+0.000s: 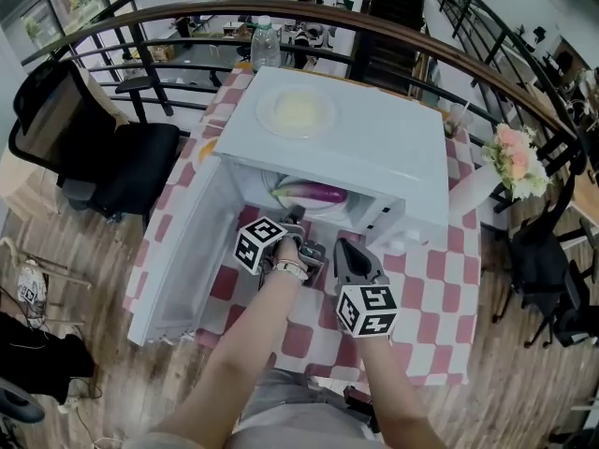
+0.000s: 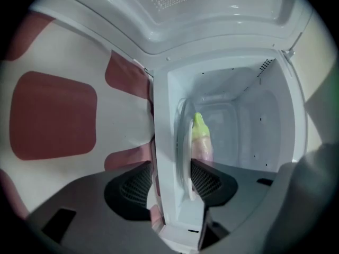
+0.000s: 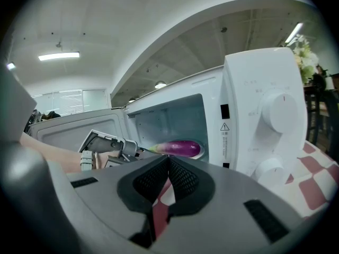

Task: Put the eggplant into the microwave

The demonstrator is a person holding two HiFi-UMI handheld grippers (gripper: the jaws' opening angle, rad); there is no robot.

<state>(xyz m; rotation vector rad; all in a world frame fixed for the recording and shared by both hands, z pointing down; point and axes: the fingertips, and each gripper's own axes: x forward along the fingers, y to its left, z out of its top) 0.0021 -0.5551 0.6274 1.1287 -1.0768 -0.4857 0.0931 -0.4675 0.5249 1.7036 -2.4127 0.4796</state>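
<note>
The purple eggplant (image 1: 315, 193) with its green stem lies on a white plate (image 1: 329, 208) inside the open white microwave (image 1: 374, 148). Its door (image 1: 182, 251) hangs wide to the left. My left gripper (image 1: 295, 217) is at the oven's mouth with its jaws open. In the left gripper view the left gripper (image 2: 172, 180) straddles the oven's front edge and the plate's rim (image 2: 185, 142), and the eggplant (image 2: 202, 142) lies just beyond. My right gripper (image 1: 344, 249) hangs shut and empty in front of the oven. The right gripper view shows the eggplant (image 3: 179, 147) and the right gripper (image 3: 168, 167).
A plate (image 1: 298, 112) with something pale yellow rests on top of the microwave. Behind it stands a water bottle (image 1: 265, 43). The table has a red-and-white checked cloth (image 1: 440, 279). Flowers (image 1: 515, 162) stand at the right, a black chair (image 1: 103, 148) at the left.
</note>
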